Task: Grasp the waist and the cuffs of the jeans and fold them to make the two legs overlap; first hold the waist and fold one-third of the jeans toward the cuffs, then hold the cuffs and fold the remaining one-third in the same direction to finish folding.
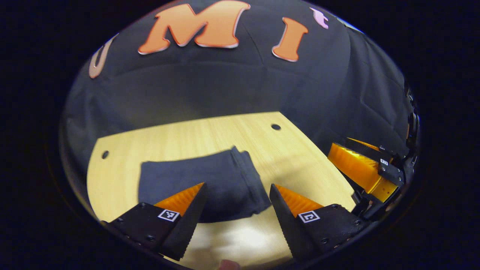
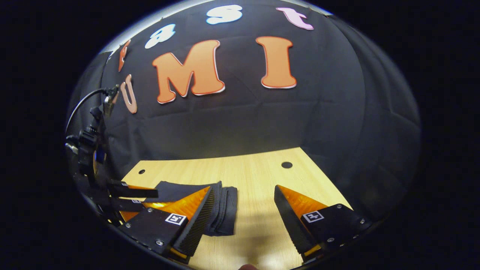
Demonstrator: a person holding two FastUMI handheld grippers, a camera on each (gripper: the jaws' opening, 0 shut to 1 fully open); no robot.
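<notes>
Left gripper view: the jeans [image 1: 210, 183] lie folded into a compact dark bundle on a pale wood-grain table [image 1: 180, 138], their cloth soft and matte, with a rolled, layered edge on the side nearer the right gripper [image 1: 369, 176]. The left gripper [image 1: 238, 197] hovers above the bundle with its two wedge-shaped fingers spread wide and holding nothing; their inner faces are finely ribbed, and each black finger base carries a small square printed marker. The right gripper, seen here at the table's edge, shows a ridged, blocky finger; whether its jaws are apart cannot be read from this angle.

Right gripper view: the same bundle [image 2: 225, 210] sits to the left of centre, its stacked folds showing as several thin parallel layers at the near end. The right gripper [image 2: 243, 202] is open and empty, its serrated fingers apart above bare tabletop [image 2: 258, 176] just beside the jeans. Two small round holes pierce the board near its far corners. Wrinkled black cloth forms the wall behind.
</notes>
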